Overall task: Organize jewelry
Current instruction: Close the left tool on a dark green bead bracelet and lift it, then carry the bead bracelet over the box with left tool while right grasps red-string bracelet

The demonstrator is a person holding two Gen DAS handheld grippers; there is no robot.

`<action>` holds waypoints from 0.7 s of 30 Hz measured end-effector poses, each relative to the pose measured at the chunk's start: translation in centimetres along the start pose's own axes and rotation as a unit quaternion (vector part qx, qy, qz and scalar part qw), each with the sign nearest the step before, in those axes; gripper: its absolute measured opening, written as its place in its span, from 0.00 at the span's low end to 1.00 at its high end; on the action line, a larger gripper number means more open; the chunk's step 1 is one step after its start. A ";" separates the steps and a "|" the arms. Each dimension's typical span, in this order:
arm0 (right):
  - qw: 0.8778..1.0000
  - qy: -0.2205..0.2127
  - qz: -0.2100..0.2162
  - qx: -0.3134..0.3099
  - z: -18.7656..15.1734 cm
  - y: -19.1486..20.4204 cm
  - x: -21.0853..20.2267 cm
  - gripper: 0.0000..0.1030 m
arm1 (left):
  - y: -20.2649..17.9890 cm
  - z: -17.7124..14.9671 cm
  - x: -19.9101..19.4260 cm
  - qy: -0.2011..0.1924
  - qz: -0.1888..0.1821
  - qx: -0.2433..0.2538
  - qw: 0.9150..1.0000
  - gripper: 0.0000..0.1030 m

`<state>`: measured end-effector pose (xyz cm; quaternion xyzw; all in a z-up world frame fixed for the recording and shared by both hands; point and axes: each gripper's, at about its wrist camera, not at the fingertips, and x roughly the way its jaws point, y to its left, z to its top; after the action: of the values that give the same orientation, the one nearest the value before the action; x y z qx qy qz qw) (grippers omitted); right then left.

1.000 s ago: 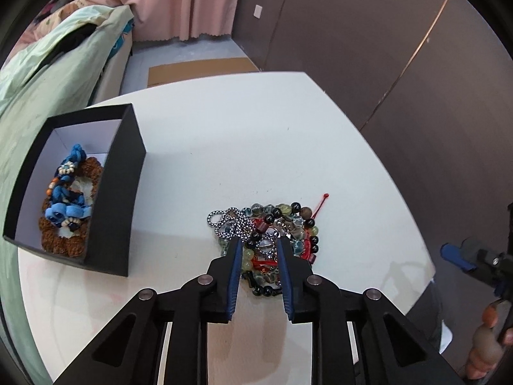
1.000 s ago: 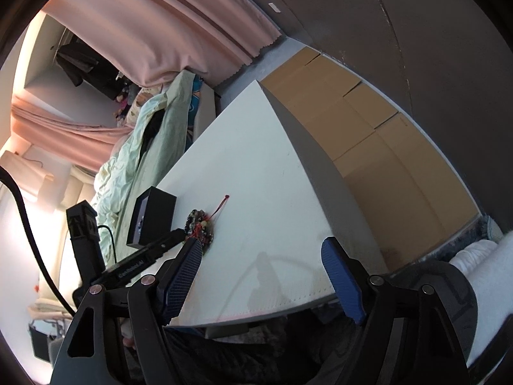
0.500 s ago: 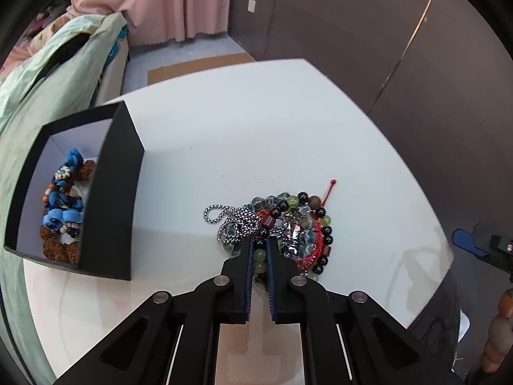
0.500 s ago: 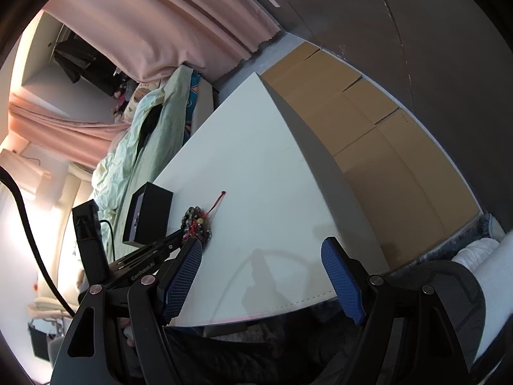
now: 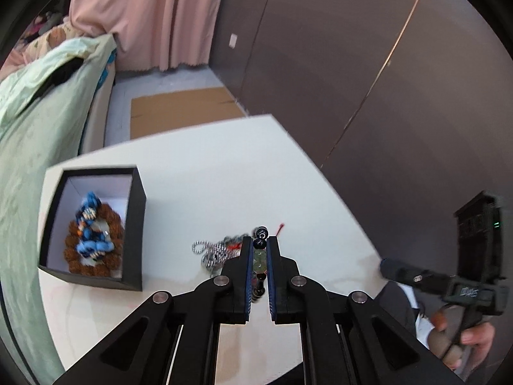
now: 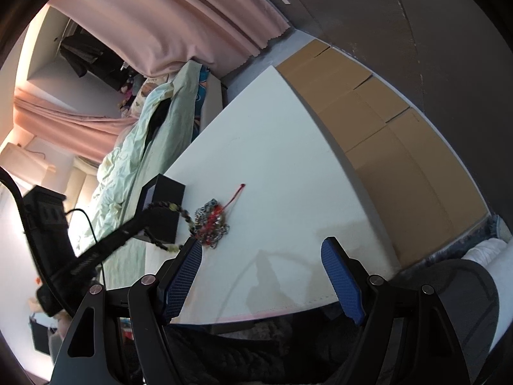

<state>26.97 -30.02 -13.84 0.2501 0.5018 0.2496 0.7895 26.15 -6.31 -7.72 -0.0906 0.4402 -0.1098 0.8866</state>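
My left gripper (image 5: 259, 240) is shut on a bracelet (image 5: 259, 258) of green and black beads, held up off the white table (image 5: 208, 176). In the right wrist view the bracelet (image 6: 174, 208) loops down from the left gripper (image 6: 150, 212). Below it lies the jewelry pile (image 5: 214, 252) with a silver chain and a red cord, also seen as the pile (image 6: 211, 221). A black box (image 5: 136, 224) at the left holds brown beads and blue braided pieces (image 5: 91, 240). My right gripper (image 6: 261, 250) stands open and holds nothing, near the table's front edge.
A bed with a pale green cover (image 5: 41, 134) runs along the table's left side. Flattened cardboard (image 5: 182, 112) lies on the floor beyond the table, under pink curtains (image 5: 154, 16). A dark wall (image 5: 352, 64) stands to the right. A person's hand (image 5: 474, 337) holds the right gripper.
The left jaws closed on the beaded bracelet in the pile, then rose and lifted it clear of the table. The right gripper stayed where it was.
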 end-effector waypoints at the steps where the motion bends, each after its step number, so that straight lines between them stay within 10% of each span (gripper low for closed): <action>1: 1.000 0.002 0.003 0.000 0.0 0.1 0.2 0.74 | 0.0 0.2 -0.4 -0.005 -0.002 0.000 1.000 0.08; 21: 0.995 0.076 0.064 0.022 1.8 4.4 7.8 0.40 | 4.9 0.3 -5.3 -0.052 -0.005 -0.042 0.998 0.08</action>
<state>30.87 -21.98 -15.51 0.2796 0.5485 0.3071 0.7257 23.84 -0.18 -4.80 -0.1355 0.3976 -0.0911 0.9029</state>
